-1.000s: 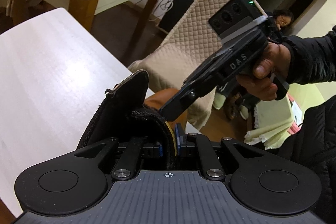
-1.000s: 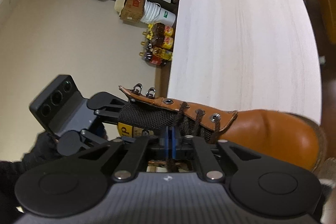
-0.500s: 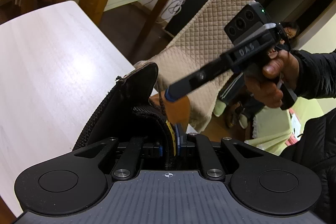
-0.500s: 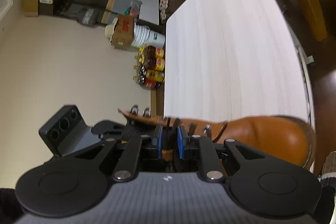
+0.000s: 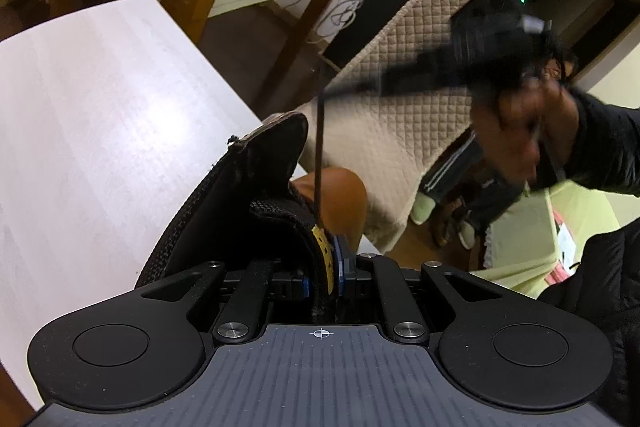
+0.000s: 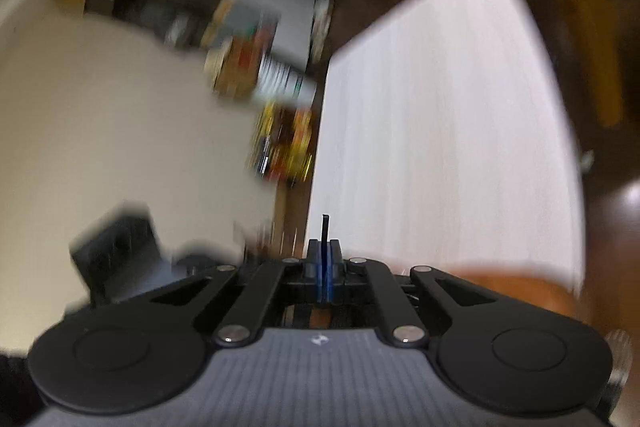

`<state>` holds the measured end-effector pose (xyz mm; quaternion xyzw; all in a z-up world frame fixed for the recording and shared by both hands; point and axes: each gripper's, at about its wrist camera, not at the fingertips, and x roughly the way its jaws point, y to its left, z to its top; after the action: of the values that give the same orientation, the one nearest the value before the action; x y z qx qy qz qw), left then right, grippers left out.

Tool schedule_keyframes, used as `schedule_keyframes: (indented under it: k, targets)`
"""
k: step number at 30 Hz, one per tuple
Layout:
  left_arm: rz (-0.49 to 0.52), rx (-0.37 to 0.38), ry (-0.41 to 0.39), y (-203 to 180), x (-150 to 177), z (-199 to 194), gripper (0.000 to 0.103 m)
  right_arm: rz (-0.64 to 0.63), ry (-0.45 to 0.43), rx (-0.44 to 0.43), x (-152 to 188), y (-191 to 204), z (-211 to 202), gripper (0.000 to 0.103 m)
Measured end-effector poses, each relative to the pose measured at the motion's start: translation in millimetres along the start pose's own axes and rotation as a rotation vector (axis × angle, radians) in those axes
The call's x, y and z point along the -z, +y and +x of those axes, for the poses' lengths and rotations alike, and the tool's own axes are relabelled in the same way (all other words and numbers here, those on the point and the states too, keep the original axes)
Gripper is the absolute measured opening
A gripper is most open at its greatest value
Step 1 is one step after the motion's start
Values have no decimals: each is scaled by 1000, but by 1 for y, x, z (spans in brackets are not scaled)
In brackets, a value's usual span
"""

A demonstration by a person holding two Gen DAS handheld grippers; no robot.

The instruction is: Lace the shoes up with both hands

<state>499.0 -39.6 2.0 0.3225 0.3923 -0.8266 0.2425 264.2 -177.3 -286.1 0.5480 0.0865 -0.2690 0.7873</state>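
We pinch the boot point(image 5: 280, 195) tongue with the left gripper point(image 5: 322, 269) (steadying it) while the right gripper point(image 6: 324, 269), pressed onto the lace point(image 5: 318, 147), hauls it taut above the boot.

1. Indoor light is dim and warm; a soft glare patch sits on the pale wood-grain tabletop point(image 5: 120, 99).
2. The left wrist view is sharp nearby, but the raised black handheld gripper point(image 5: 332, 91) is smeared by motion.
3. The right wrist view is heavily blurred throughout.
4. Fisheye bending curves both views' edges, with dark corners.
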Motion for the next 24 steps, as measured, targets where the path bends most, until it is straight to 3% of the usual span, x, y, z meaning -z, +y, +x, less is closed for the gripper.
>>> schedule_keyframes:
  k: [3,5,10,15,22,24]
  targets:
    - [-35,-26,-2,-1,0,-7,12,-6,-173,23,-21,5,-30,3]
    - [-59,-46,7,-2,0,-13,15,-40,-149,11,-23,12,-29,3]
    - [-113,-124,1,-8,0,-35,20,-120,44,-1,3,28,-3,3]
    - [-77,-216,-82,-24,-6,-53,18,-94,178,-41,29,33,28,3]
    - [-71,-263,-127,-28,-4,-61,18,89,334,-165,37,21,57,3]
    - [-78,-263,-141,-26,-2,-65,18,160,372,-250,36,19,55,3]
